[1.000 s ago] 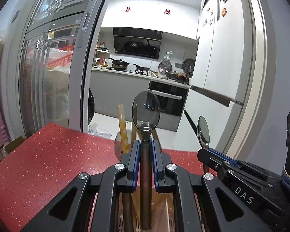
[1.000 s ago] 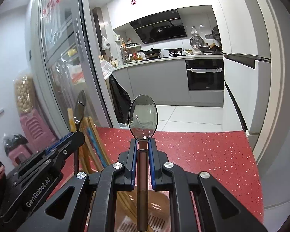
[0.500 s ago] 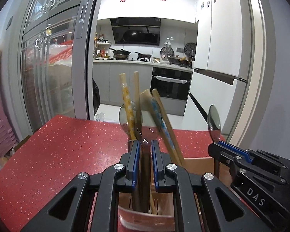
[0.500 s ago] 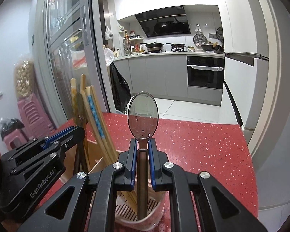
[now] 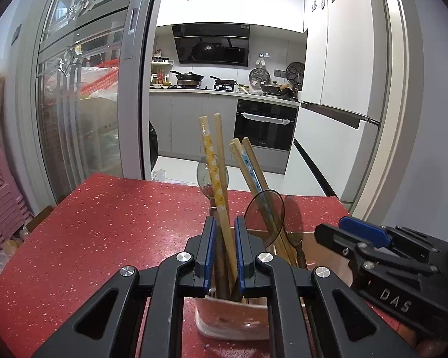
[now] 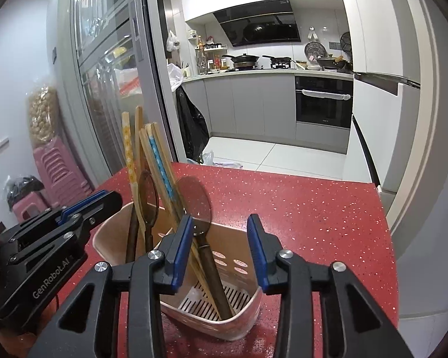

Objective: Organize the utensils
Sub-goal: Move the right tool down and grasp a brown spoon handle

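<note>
A pink perforated utensil holder [image 6: 239,271] stands on the red speckled counter [image 6: 298,208]. It holds several wooden chopsticks [image 6: 156,155] and dark spoons [image 6: 195,197], bowls up. It also shows in the left wrist view [image 5: 230,316] with chopsticks [image 5: 213,161] and spoons [image 5: 264,211]. My right gripper [image 6: 219,247] is open just above the holder, a spoon standing loose between its fingers. My left gripper [image 5: 224,250] is open and empty, with chopsticks behind the gap. Each gripper shows in the other's view, the right one [image 5: 373,247] and the left one [image 6: 59,223].
The counter's far edge drops to the kitchen floor [image 6: 268,158]. A glass sliding door [image 5: 83,104] stands to the left. Pink stools [image 6: 56,170] are stacked by the wall. A white fridge [image 5: 340,89] is to the right.
Both grippers came down over the holder and opened. The two spoons they held now stand in the holder.
</note>
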The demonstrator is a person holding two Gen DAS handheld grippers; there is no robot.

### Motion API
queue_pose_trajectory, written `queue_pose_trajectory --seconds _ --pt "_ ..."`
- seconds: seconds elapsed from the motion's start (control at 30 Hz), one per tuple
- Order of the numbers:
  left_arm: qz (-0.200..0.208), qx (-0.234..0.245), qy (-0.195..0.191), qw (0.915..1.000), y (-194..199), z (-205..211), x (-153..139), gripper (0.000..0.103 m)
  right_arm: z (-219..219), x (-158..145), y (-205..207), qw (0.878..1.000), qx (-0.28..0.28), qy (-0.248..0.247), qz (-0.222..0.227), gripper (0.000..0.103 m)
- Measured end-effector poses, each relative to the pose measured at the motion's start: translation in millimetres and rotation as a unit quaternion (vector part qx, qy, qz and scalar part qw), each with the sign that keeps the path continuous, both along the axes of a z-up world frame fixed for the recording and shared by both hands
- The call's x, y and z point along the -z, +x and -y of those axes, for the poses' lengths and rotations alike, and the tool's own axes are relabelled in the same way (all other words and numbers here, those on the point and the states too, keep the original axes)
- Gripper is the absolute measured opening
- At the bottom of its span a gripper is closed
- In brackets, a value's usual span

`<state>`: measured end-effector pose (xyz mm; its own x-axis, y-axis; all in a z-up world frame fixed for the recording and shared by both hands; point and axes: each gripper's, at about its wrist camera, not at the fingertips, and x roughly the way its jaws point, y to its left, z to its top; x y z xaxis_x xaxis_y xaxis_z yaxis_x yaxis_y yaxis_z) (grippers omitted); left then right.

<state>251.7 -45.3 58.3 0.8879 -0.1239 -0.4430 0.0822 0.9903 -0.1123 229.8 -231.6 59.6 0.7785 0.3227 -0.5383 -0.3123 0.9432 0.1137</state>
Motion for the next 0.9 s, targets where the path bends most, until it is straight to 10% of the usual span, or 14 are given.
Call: queue_pose_trajectory --seconds 0.53,0.9 --pt "-0.085 0.010 0.033 0.9958 -51.2 -29.0 20.5 0.037 17.3 -12.4 -53.0 0.999 0.006 0.027 -0.032 0.062" --pt "-0.152 0.031 0.081 0.9847 -110.1 -41.4 54.5 0.038 21.3 18.4 -96.2 0.990 0.009 0.045 -0.132 0.062"
